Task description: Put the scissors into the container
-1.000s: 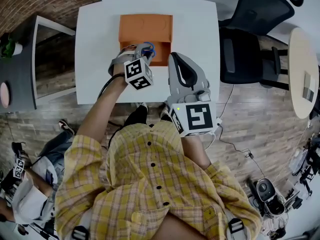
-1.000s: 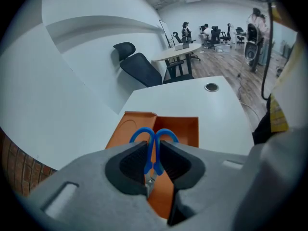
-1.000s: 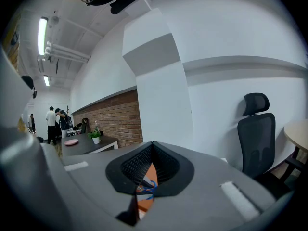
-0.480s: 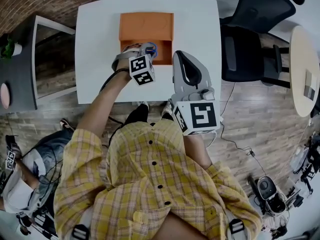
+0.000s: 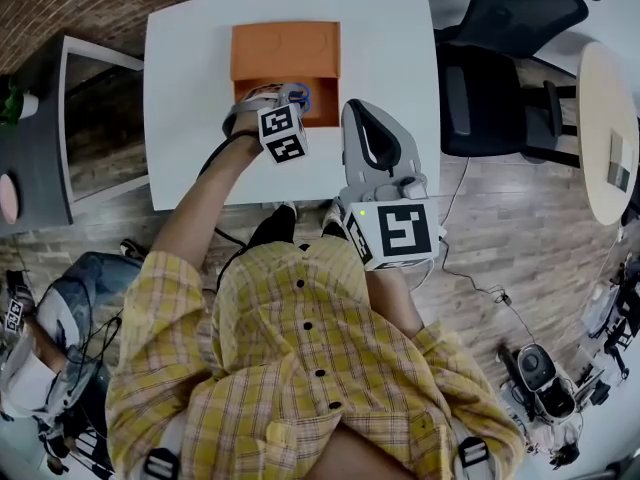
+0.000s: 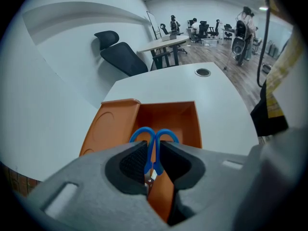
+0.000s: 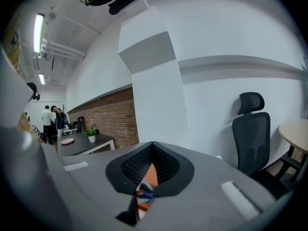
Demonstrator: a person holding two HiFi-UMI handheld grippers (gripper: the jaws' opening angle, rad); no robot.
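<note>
The scissors [image 6: 154,137] have blue loop handles and are pinched between the pads of my left gripper [image 6: 153,163], handles pointing away from it. In the head view that left gripper [image 5: 292,94] hangs over the near edge of the orange container [image 5: 285,50], with the scissors [image 5: 300,93] above its opening. The container [image 6: 175,121] is an open orange box, with a flat orange lid section [image 6: 108,126] to its left. My right gripper [image 5: 364,118] hovers just right of the container with its jaws shut and nothing in them [image 7: 149,165].
The container stands on a white table [image 5: 190,118], whose near edge lies under both grippers. A black office chair [image 5: 500,68] and a round table [image 5: 605,138] are on the right. At the left stands a grey side table [image 5: 40,138].
My left gripper has carried the scissors a little farther forward over the container's near edge. The right gripper has hardly moved.
</note>
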